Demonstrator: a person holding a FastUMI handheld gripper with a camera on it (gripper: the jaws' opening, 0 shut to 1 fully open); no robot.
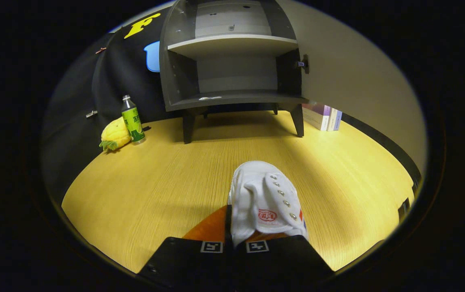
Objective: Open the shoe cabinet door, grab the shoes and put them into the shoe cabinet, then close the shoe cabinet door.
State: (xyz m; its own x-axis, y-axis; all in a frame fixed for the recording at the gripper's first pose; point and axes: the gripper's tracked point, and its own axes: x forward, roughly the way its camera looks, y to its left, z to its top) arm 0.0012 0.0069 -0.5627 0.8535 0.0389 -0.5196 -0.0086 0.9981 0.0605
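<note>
The gripper [234, 243] sits low over a pale yellow wood-grain worktop [143, 190], its two fingers [212, 247] drawn close together at the near end of a white canvas lace-up shoe [264, 198]. The shoe's heel part sits between the fingers, which press on it from both sides, and its toe points ahead toward the cabinet. The shoe has a row of metal eyelets and a small red mark on its side, and an orange surface shows under it just by the fingers.

Well beyond the shoe, at the far side of the worktop, stands a dark grey shoe cabinet [232, 61] on short legs. Its pale door [337, 69] is swung open to the right. Inside, a light shelf divides an upper and a lower compartment.

To the left of the cabinet, near the black cloth wall, a green-labelled clear plastic bottle [132, 120] stands upright with a yellow plush pineapple toy [114, 134] lying just beside it. Right of the cabinet, a few books [323, 117] stand behind the open door.
</note>
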